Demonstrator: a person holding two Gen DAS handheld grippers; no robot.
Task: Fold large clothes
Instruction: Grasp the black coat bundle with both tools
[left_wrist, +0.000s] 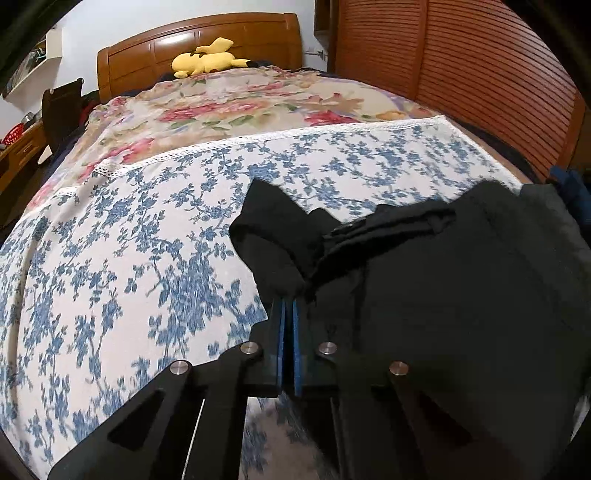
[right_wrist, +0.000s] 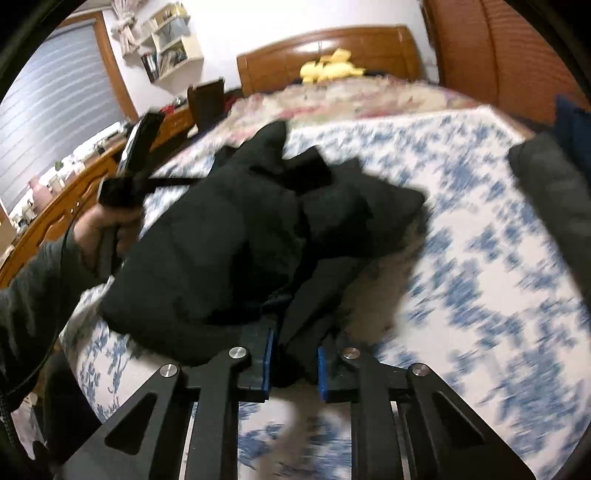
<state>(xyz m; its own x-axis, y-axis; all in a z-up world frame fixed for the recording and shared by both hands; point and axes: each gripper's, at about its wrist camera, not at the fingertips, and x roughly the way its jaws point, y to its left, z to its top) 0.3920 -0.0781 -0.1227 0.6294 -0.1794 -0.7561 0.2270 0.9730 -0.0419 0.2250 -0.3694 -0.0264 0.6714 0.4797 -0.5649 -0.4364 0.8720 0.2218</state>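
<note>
Left gripper (left_wrist: 289, 306) is clamped narrow on a fold of the black garment (left_wrist: 443, 288), bottom centre of frame. Right gripper (right_wrist: 294, 343) is seen parted, black cloth (right_wrist: 236, 236) bunched between its pads. The garment is heaped mid-frame on the blue-flowered sheet (left_wrist: 129, 258); a yellow plush toy (left_wrist: 207, 59) is seen by the headboard (left_wrist: 147, 51), top of frame.

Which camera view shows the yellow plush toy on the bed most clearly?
The left wrist view: the yellow plush toy is sharp against the headboard. In the right wrist view it is small and blurred.
</note>
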